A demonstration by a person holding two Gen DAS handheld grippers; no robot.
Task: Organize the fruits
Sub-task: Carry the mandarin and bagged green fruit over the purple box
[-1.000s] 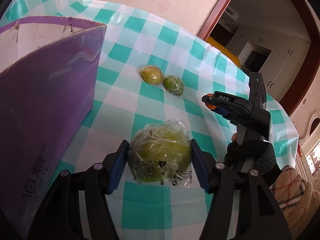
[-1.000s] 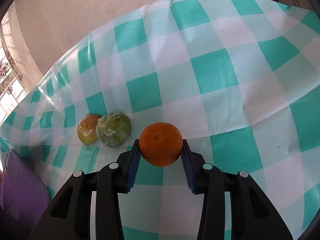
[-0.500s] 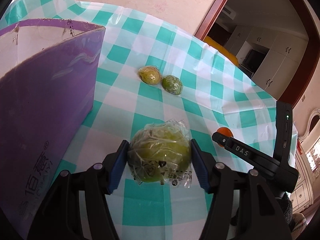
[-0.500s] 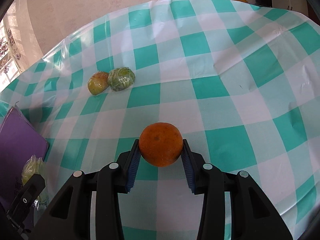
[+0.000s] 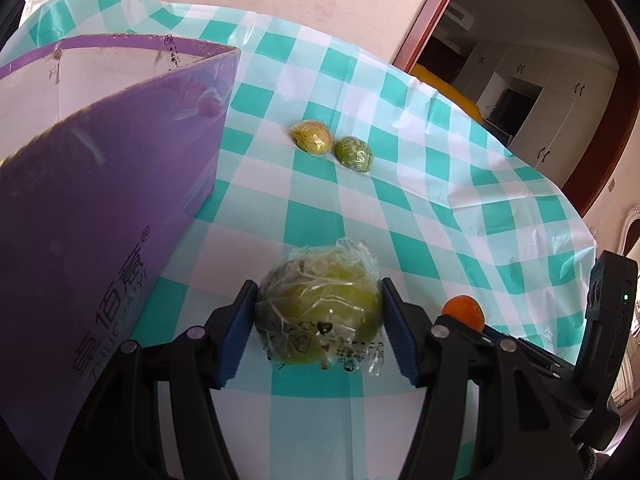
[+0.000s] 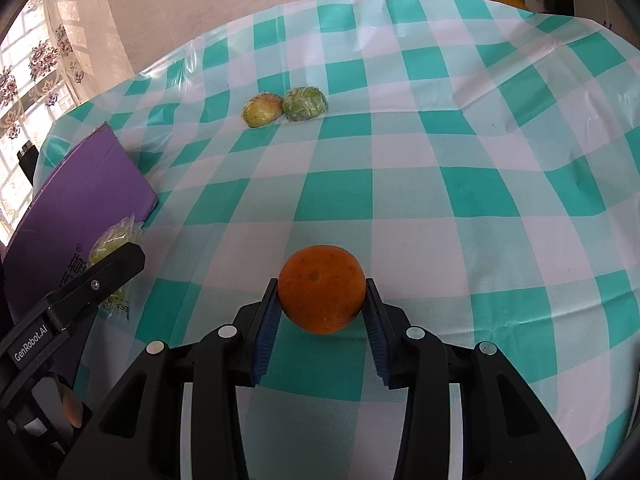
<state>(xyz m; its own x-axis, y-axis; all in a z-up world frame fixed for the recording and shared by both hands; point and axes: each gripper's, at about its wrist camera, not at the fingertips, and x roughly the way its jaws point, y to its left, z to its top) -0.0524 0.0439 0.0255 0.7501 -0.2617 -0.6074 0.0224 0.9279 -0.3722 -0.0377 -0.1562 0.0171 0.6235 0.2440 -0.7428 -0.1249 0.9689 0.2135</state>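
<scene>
A plastic-wrapped green fruit is clamped in the left gripper; an orange is gripped by the right gripper, both angled downward over the tablecloth.

Two wrapped fruits lie side by side, right of the box.

Daylight fills both views, bright and soft; it enters through a curtained window far to the left of the right fingers; sheen glazes the plastic cloth over the surface beyond the left fingers; shadows are faint; fisheye bending curves the checks and blackens the corners; focus is sharp.
</scene>
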